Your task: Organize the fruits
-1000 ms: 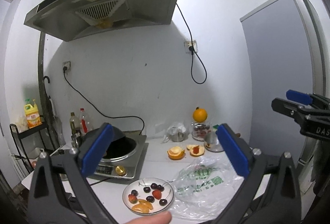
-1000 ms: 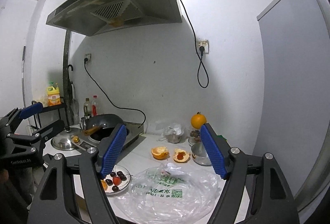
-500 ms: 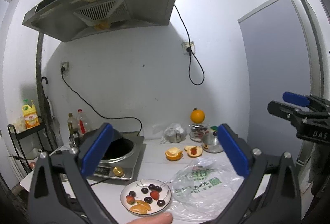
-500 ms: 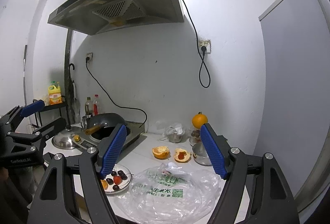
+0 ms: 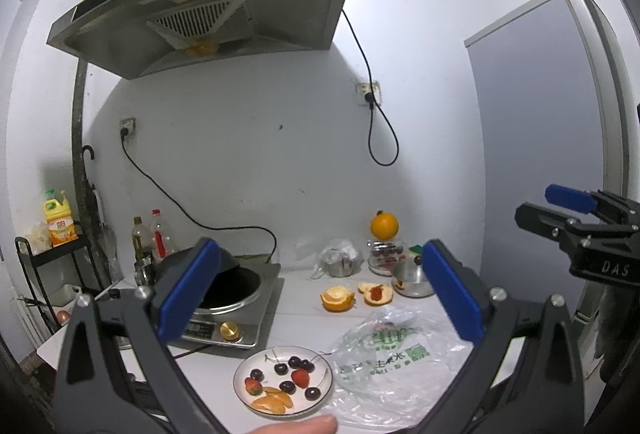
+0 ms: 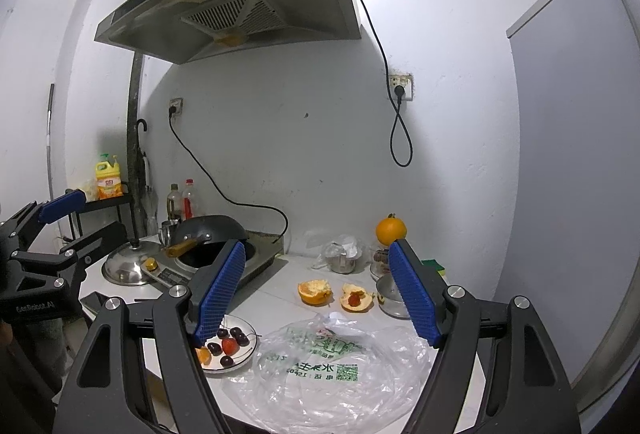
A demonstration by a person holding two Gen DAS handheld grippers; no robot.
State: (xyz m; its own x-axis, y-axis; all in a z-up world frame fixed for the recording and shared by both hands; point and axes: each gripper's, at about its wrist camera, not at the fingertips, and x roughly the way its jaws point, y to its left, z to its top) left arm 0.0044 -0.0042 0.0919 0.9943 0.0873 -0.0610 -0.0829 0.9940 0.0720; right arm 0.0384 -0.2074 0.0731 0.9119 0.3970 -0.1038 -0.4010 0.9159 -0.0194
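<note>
Both your claws, left claw [image 5: 316, 298] and right claw [image 6: 316, 294], hang agape and empty above the worktop [image 6: 280, 286]. Cherries, strawberries and orange wedges sit on the plate [image 5: 320, 390]; whether sorting continues, you can't tell.

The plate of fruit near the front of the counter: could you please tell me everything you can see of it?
The plate is small, round, shallow and white, probably ceramic, lying flat near the counter's front edge, ahead of the induction cooker. It holds several dark cherries, two strawberries and some orange segments. The clear plastic bag lies against its right side. Neither gripper touches it.
</note>
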